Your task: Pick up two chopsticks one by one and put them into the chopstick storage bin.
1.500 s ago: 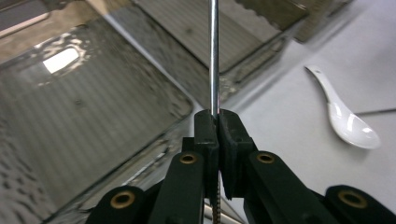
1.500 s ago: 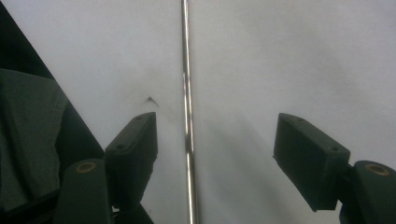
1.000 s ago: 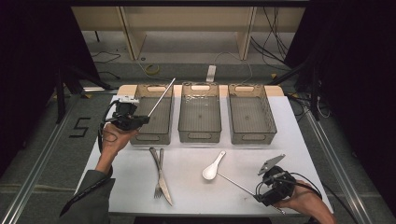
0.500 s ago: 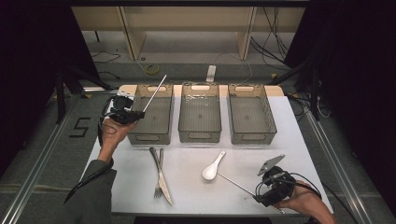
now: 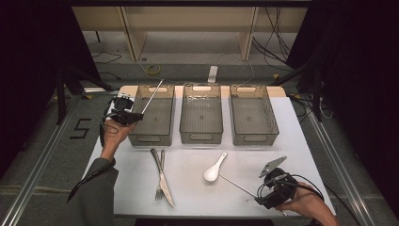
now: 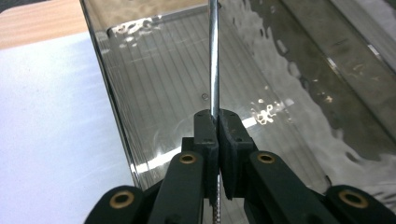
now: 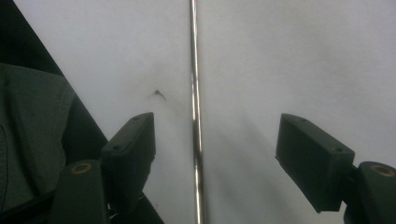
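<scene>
From above, light falls mainly on my white rectangular table (image 5: 291, 141), which reads bright while the room around it sinks to near black at both sides. The three smoky clear plastic bins (image 5: 201, 115) cast soft, short shadows. That high view is soft and grainy. Along my left tongs, the thin shiny steel rod (image 6: 214, 56) carries a hard white streak, and the bin wall (image 6: 289, 93) glitters with smeared glare. Along my right tongs, the black jaws are blurred, with fuzzy shadows on pale tabletop (image 7: 303, 60).
</scene>
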Demonstrator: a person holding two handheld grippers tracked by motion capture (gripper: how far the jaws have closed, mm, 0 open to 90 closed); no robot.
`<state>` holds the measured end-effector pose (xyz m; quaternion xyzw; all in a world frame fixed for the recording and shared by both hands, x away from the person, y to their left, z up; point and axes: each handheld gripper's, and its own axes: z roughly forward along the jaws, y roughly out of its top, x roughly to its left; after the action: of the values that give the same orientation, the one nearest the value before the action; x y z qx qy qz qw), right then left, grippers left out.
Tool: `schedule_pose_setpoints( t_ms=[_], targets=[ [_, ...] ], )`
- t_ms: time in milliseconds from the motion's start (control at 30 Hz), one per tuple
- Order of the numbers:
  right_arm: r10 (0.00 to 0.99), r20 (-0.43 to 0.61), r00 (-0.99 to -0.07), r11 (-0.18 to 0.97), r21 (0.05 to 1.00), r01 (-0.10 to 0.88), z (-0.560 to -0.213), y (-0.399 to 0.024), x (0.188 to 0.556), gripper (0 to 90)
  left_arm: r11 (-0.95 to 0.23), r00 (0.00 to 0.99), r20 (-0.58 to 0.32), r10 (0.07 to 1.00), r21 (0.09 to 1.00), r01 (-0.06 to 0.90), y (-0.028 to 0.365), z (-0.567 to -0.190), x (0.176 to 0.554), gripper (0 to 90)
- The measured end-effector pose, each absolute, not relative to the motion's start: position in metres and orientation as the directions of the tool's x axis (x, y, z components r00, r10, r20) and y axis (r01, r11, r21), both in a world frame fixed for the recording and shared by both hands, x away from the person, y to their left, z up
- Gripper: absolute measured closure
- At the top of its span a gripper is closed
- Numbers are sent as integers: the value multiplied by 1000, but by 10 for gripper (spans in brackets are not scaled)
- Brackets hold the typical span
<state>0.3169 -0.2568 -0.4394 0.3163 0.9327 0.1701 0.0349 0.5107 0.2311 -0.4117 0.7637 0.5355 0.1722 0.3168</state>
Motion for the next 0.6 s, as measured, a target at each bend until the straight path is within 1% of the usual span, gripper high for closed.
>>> schedule_pose_setpoints(
  t_ms=[133,200,233,267,300,400,600],
  targets=[
    [602,42,-797,742,339,578,-439,-257,317,293,-206,346,-92,934,654,728,232,-419,514,848],
    [601,43,-798,743,338,578,-439,-257,317,292,-204,335,-82,939,652,730,231,-421,514,841],
    [601,44,-798,743,337,578,-439,-257,317,293,-187,321,-89,943,657,731,231,-421,514,800],
    [598,44,-800,745,338,576,-439,-256,317,293,-176,314,-97,944,657,733,232,-420,515,722],
    [598,44,-800,745,337,575,-439,-256,317,293,-165,309,-106,945,661,732,231,-419,515,665],
    [600,42,-799,745,336,576,-438,-256,317,293,-152,300,-116,947,661,735,231,-411,513,521],
    [604,38,-796,742,338,579,-436,-258,318,294,-122,352,-188,917,707,696,228,-392,496,360]
  ],
)
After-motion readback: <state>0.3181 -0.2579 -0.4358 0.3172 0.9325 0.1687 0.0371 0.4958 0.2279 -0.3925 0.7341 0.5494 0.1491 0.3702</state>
